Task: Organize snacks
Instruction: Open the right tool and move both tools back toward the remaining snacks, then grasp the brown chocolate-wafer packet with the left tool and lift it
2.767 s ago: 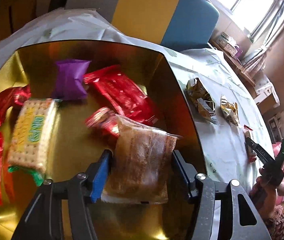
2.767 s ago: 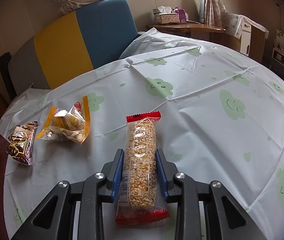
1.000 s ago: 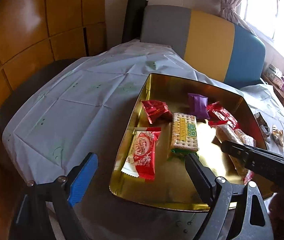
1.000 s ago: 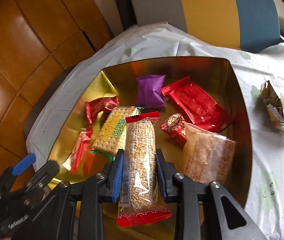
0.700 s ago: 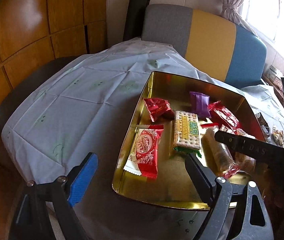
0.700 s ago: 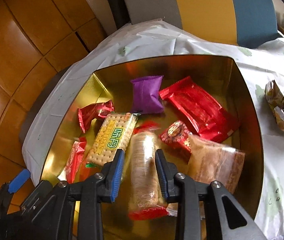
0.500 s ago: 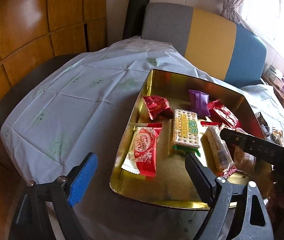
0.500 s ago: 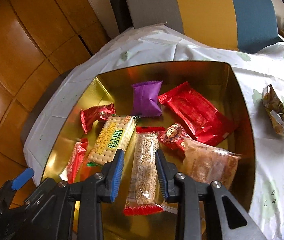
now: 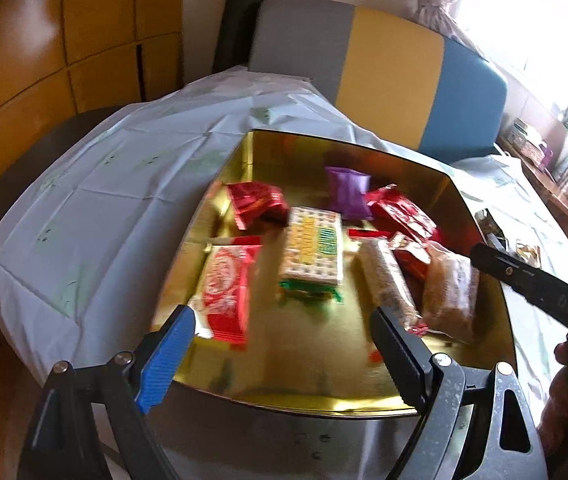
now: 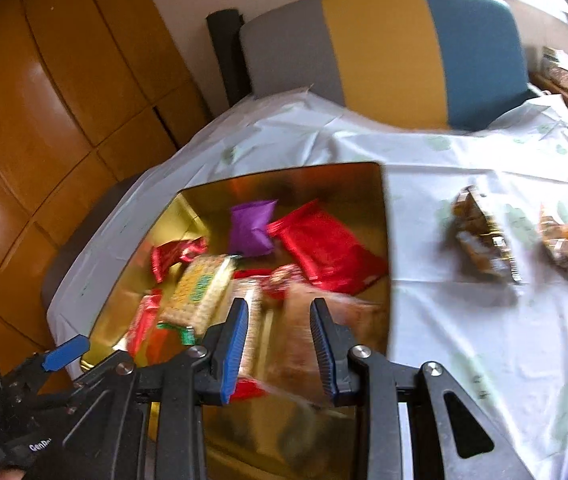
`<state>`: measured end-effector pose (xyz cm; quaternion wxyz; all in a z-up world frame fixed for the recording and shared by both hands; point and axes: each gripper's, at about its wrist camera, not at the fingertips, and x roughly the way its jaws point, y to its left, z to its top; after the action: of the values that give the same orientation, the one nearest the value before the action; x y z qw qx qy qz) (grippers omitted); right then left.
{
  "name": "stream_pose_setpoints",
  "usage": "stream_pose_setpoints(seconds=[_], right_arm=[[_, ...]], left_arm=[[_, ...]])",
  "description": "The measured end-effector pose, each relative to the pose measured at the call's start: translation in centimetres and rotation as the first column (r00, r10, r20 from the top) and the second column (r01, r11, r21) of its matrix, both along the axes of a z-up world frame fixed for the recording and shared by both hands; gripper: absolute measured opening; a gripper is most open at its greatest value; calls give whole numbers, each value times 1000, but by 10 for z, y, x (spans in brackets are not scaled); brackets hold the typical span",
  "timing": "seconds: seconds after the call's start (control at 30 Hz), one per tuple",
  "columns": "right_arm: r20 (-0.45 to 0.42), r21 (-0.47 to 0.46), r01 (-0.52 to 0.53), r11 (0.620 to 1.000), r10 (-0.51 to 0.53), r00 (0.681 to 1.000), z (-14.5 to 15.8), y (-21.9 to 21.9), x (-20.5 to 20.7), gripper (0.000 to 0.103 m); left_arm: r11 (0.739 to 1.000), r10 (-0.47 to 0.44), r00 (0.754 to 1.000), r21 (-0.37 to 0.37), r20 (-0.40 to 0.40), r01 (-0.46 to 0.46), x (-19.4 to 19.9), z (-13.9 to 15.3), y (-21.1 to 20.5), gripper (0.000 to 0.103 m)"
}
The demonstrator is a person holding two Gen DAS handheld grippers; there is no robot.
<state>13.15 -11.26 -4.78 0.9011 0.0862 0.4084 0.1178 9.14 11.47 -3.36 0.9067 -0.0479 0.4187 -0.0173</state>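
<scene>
My right tool hangs narrowly parted, empty; the crinkly gold-brown foil snack packet ahead-right looks light, slippery: pinch its middle.

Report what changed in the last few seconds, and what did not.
The right gripper carried the long grain bar from the tablecloth to the gold tin, let it go beside the cracker pack, and now stands empty. The left gripper released the brown bag into the tin and pulled back, open. The other snacks in the tin and the two packets on the cloth stayed put.
</scene>
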Motion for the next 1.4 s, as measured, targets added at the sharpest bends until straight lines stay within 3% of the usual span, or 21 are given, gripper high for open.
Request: stream_pose_setpoints(seconds=[0.13, 0.47, 0.67, 1.17, 1.4], right_arm=[[-6, 19, 65, 998, -65, 998, 1, -33, -3, 32], [-17, 46, 194, 980, -193, 981, -8, -100, -17, 32], [-18, -17, 266, 964, -266, 964, -27, -134, -28, 32], [65, -32, 467, 884, -464, 883, -42, -220, -49, 34], [35, 31, 514, 857, -515, 856, -54, -241, -54, 34]], left_arm=[[998, -36, 999, 55, -10, 36, 2, 0, -21, 89], [986, -125, 992, 106, -13, 126, 0, 6, -64, 89], [978, -173, 985, 118, -19, 174, -1, 9, -88, 89], [935, -353, 935, 54, 28, 352, 33, 42, -195, 90], [923, -384, 923, 10, -23, 384, 79, 32, -251, 92]])
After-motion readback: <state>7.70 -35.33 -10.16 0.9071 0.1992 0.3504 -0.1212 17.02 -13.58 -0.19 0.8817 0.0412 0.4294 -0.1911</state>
